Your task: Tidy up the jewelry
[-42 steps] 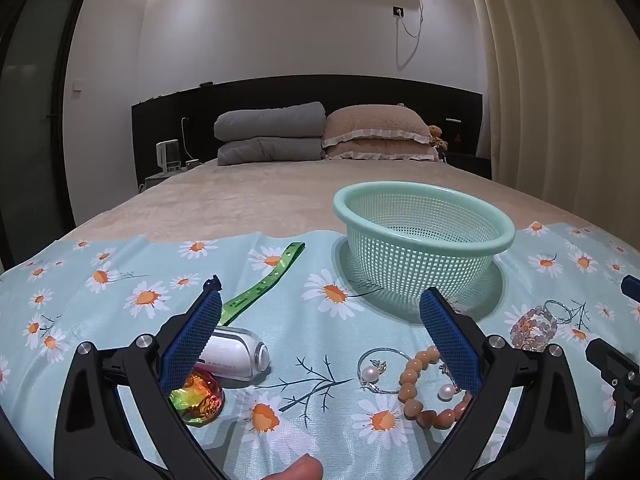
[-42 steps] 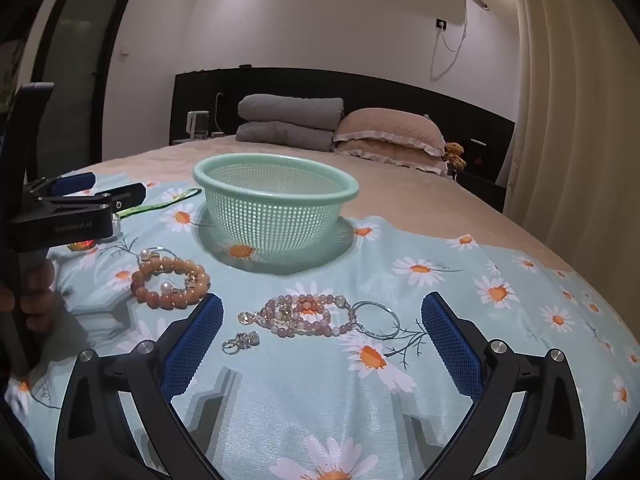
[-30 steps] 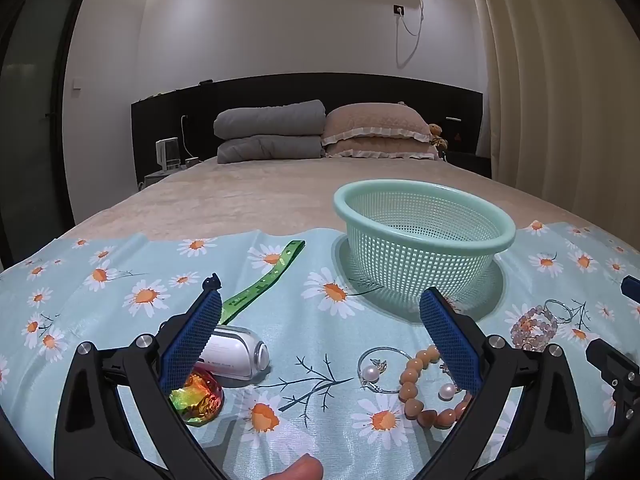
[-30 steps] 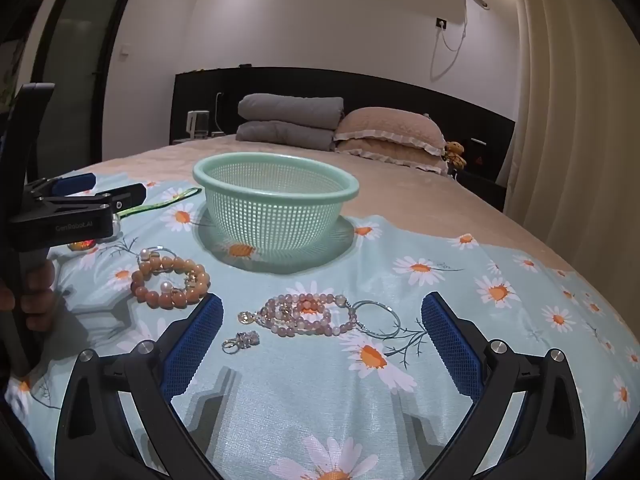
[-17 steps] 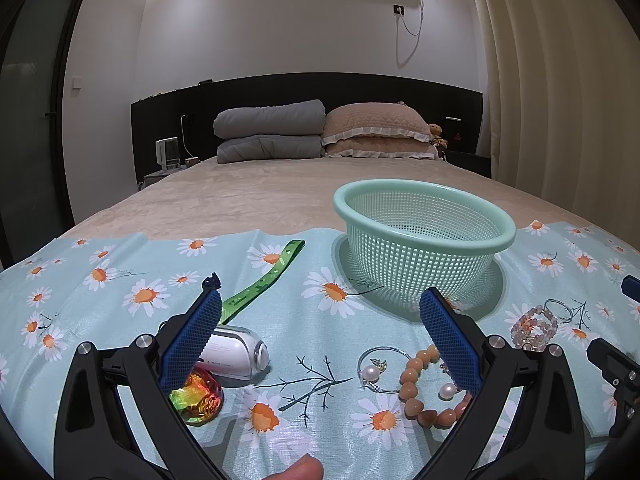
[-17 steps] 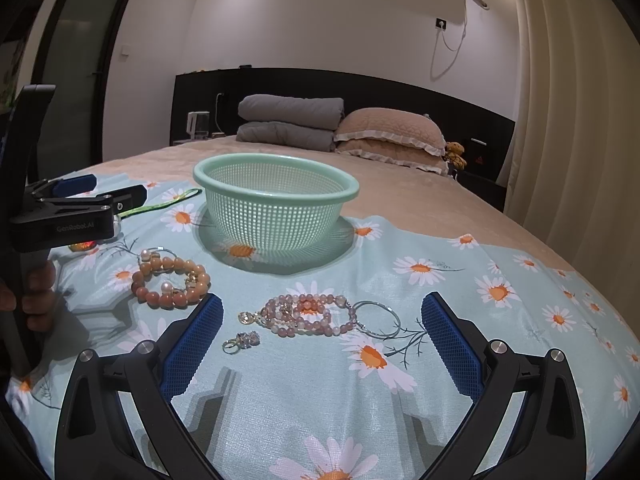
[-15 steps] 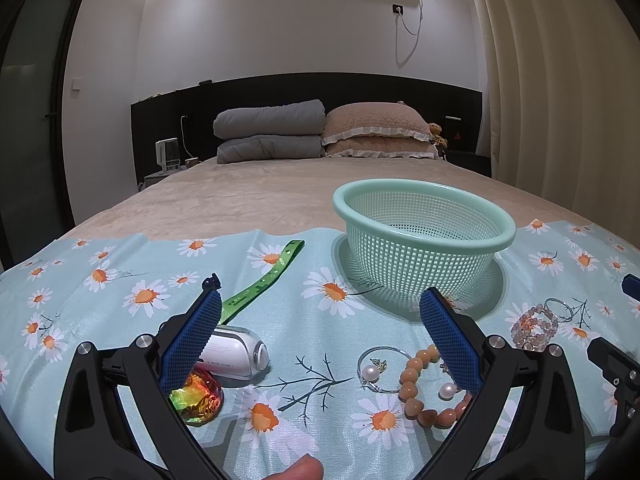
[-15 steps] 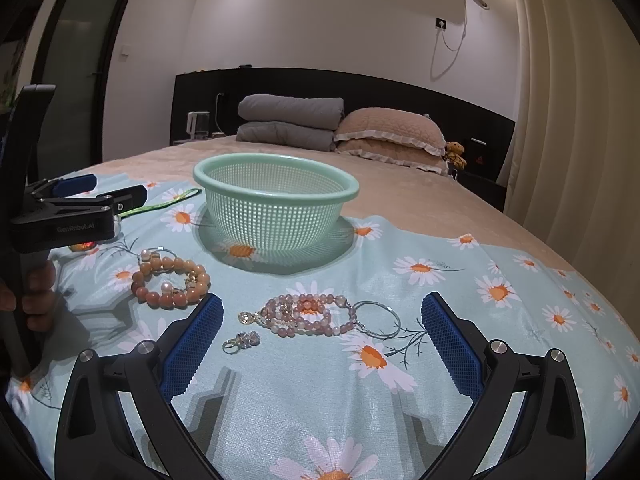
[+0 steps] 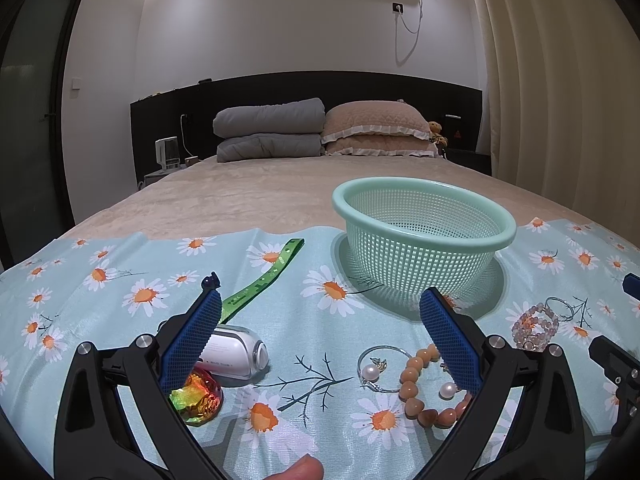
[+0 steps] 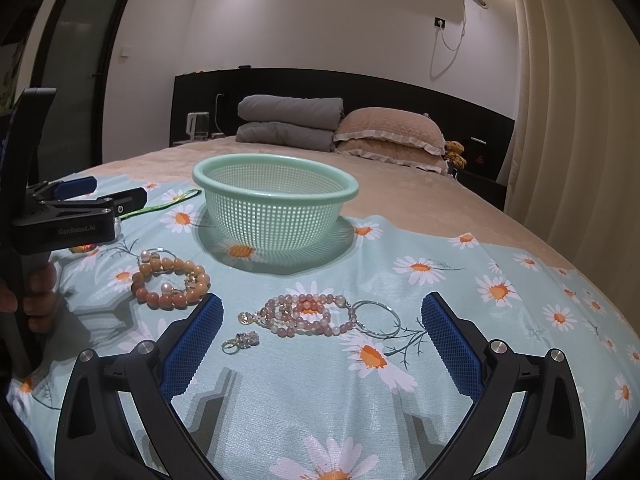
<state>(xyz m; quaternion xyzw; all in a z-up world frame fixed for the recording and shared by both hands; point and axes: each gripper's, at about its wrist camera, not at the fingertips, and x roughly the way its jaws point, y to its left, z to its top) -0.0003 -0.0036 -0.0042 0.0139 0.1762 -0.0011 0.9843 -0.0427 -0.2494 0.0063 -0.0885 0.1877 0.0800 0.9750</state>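
Ring (image 10: pixel 240 340) shows only past right gripper (image 10: pixel 322 312).

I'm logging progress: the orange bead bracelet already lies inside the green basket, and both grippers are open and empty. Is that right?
Not quite. The orange bead bracelet is not in the green basket; the right wrist view shows it lying on the daisy cloth, in front of the basket and to its left. The rest holds: the left gripper and the right gripper are open and empty.
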